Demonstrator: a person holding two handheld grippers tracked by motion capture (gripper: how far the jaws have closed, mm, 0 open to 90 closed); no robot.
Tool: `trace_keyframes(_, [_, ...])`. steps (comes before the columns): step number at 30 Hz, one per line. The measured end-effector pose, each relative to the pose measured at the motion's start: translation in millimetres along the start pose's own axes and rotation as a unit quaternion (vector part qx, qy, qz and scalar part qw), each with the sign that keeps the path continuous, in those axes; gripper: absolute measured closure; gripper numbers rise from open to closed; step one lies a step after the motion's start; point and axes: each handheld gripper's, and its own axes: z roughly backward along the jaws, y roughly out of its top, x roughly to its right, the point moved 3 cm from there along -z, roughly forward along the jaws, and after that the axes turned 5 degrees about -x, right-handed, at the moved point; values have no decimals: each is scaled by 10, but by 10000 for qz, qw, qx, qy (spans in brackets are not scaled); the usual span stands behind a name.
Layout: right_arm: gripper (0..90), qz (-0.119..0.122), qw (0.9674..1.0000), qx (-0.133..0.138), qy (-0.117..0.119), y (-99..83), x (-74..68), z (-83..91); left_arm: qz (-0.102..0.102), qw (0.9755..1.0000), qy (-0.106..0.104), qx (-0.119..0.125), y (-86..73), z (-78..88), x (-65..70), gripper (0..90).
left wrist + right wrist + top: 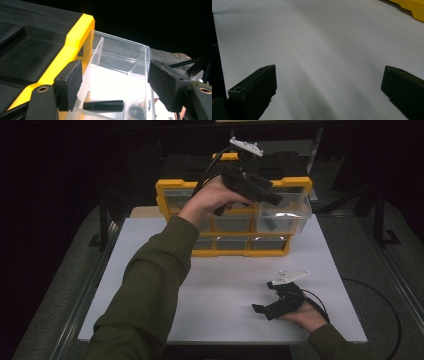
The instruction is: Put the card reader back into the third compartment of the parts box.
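A yellow organizer (172, 185) with clear drawers stands at the back of the white table (220, 285). Its upper right clear drawer (295, 212) is pulled out. My left gripper (274, 198) hovers over that drawer, open, with nothing between its jaws. In the left gripper view the open gripper (115, 82) frames the drawer (117, 57). A black cylinder (103, 105) and a small dark part (137, 111) lie inside. My right gripper (263, 296) rests open low on the table near the front right. The right gripper view shows that gripper (328, 85) over bare white surface.
The organizer's black lid (27, 47) lies to the left of the drawer. Other clear drawers (231, 242) sit shut in the lower rows. A yellow corner (412, 6) of the organizer is at the top right. Dark floor and a cable (380, 295) surround the table.
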Motion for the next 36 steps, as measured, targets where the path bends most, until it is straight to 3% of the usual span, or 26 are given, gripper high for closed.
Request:
trace_keyframes(8, [0,-9,10000,-30,-1,-8,9,-1,-103,9999,102,95,-72,171,58,230])
trace_keyframes(16, [0,-23,10000,-25,-10,-10,27,-3,-123,9994,318,65,-260,386,86,167])
trace_keyframes(28, [0,-48,10000,-22,-18,-6,47,-13,92,9978,650,35,-732,621,36,116])
trace_keyframes(36, [0,-47,10000,-35,-60,-12,48,-12,195,9963,840,12,-1056,686,73,7])
